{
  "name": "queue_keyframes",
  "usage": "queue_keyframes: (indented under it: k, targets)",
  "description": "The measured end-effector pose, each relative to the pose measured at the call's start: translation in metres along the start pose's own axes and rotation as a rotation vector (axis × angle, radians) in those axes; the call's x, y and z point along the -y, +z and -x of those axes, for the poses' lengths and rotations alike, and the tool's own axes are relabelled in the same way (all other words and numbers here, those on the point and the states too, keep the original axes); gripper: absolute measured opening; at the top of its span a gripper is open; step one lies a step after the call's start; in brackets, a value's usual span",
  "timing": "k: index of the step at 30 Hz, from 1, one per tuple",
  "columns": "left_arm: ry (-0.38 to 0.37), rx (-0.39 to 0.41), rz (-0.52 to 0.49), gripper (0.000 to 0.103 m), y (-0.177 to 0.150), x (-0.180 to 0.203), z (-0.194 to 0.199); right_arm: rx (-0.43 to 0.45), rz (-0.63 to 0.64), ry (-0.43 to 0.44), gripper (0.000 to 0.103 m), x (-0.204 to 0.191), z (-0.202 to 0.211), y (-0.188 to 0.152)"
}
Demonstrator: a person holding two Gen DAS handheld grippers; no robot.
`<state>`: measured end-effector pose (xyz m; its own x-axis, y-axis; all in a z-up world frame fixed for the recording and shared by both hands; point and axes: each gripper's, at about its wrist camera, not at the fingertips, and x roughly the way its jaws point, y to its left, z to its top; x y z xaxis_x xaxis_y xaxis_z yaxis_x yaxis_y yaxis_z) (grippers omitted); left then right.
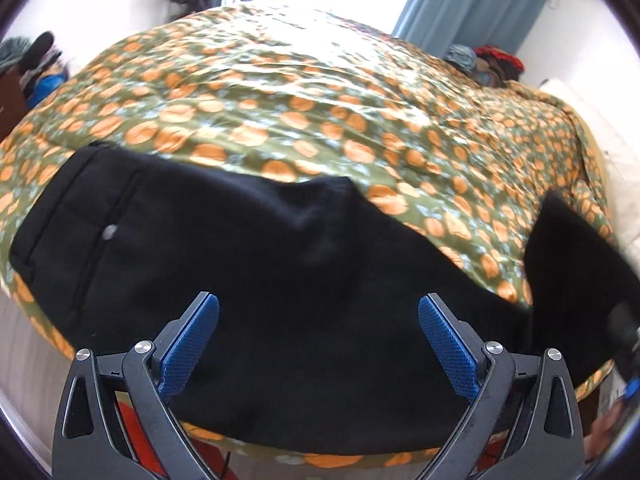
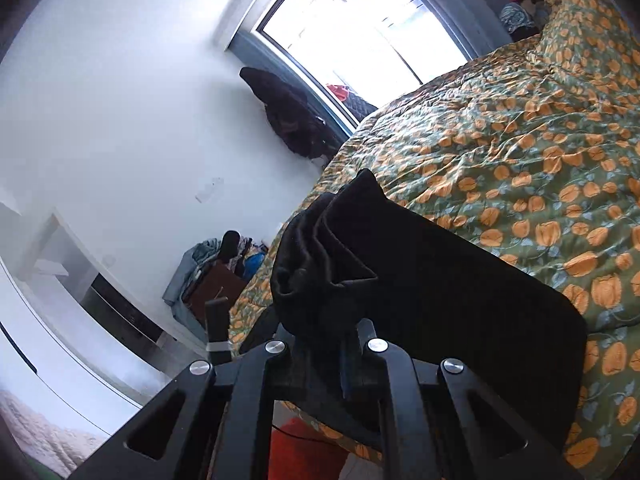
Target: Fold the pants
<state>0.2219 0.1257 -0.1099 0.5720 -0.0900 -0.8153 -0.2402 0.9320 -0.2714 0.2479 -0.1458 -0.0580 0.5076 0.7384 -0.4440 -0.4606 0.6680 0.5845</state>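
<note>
Soft black pants (image 1: 280, 260) are spread along the near edge of the quilted, floral-printed bed (image 1: 304, 92). The left gripper (image 1: 318, 320) is held wide open above them; bunched cloth is clamped in the right gripper (image 2: 320, 344).

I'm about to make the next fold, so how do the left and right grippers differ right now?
The left gripper is open, blue pads spread wide, holding nothing; the right gripper is shut on bunched fabric of the black pants. The left hovers over the pants lying spread on the floral bedspread; the right holds a pant leg raised above it. Both share the same black frame.
</note>
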Motion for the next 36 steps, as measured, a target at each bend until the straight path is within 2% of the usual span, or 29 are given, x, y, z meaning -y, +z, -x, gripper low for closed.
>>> queue_keyframes:
  k: [1, 2, 3, 4, 6, 9, 11, 12, 14, 17, 20, 23, 24, 25, 29, 32, 33, 34, 36]
  targets:
    - [0.012, -0.009, 0.019, 0.100, -0.006, -0.013, 0.000, -0.085, 0.053, -0.025, 0.048, -0.006, -0.036, -0.021]
    - [0.020, -0.021, 0.030, 0.100, -0.013, -0.021, 0.000, -0.191, 0.109, -0.040, 0.061, -0.009, -0.068, -0.043]
    - [0.026, -0.030, 0.033, 0.100, -0.022, -0.027, 0.001, -0.266, 0.161, -0.058, 0.066, -0.013, -0.088, -0.064]
    - [0.029, -0.036, 0.030, 0.100, -0.030, -0.031, 0.003, -0.304, 0.199, -0.073, 0.066, -0.012, -0.095, -0.080]
    - [0.014, -0.041, 0.016, 0.100, -0.047, -0.031, 0.010, -0.314, 0.262, -0.053, 0.066, -0.013, -0.080, -0.097]
    - [-0.084, -0.041, -0.034, 0.093, -0.063, -0.012, 0.018, -0.266, 0.393, -0.120, 0.068, -0.008, -0.032, -0.097]
    - [-0.166, -0.047, -0.109, 0.068, -0.063, 0.015, 0.017, -0.224, 0.435, -0.210, 0.073, 0.003, -0.002, -0.093]
    - [-0.195, -0.059, -0.154, 0.063, -0.062, 0.031, 0.014, -0.209, 0.431, -0.255, 0.075, 0.014, 0.011, -0.093]
    - [-0.210, -0.079, -0.234, 0.046, -0.060, 0.059, 0.003, -0.196, 0.374, -0.331, 0.075, 0.035, 0.030, -0.087]
    - [-0.183, -0.116, -0.309, 0.035, -0.061, 0.084, -0.016, -0.162, 0.228, -0.387, 0.075, 0.065, 0.059, -0.091]
    - [-0.171, -0.150, -0.341, 0.033, -0.067, 0.092, -0.028, -0.134, 0.142, -0.399, 0.075, 0.073, 0.078, -0.099]
    - [-0.162, -0.182, -0.355, 0.032, -0.073, 0.097, -0.037, -0.143, 0.155, -0.393, 0.075, 0.075, 0.080, -0.107]
    - [-0.154, -0.193, -0.355, 0.028, -0.074, 0.097, -0.041, -0.146, 0.168, -0.391, 0.075, 0.074, 0.080, -0.108]
    - [-0.135, -0.197, -0.354, 0.011, -0.076, 0.096, -0.042, -0.143, 0.180, -0.392, 0.075, 0.073, 0.080, -0.107]
    - [-0.114, -0.175, -0.354, 0.011, -0.079, 0.086, -0.026, -0.099, 0.236, -0.385, 0.075, 0.067, 0.080, -0.085]
    - [-0.113, -0.196, -0.328, 0.011, -0.084, 0.077, -0.032, -0.088, 0.255, -0.350, 0.074, 0.068, 0.074, -0.065]
    - [-0.107, -0.194, -0.328, 0.011, -0.085, 0.077, -0.035, -0.123, 0.245, -0.323, 0.069, 0.073, 0.064, -0.063]
    - [-0.100, -0.185, -0.333, 0.012, -0.087, 0.079, -0.035, -0.167, 0.226, -0.290, 0.056, 0.082, 0.052, -0.065]
    - [-0.098, -0.177, -0.352, 0.015, -0.087, 0.085, -0.037, -0.315, 0.172, -0.283, 0.043, 0.107, 0.020, -0.082]
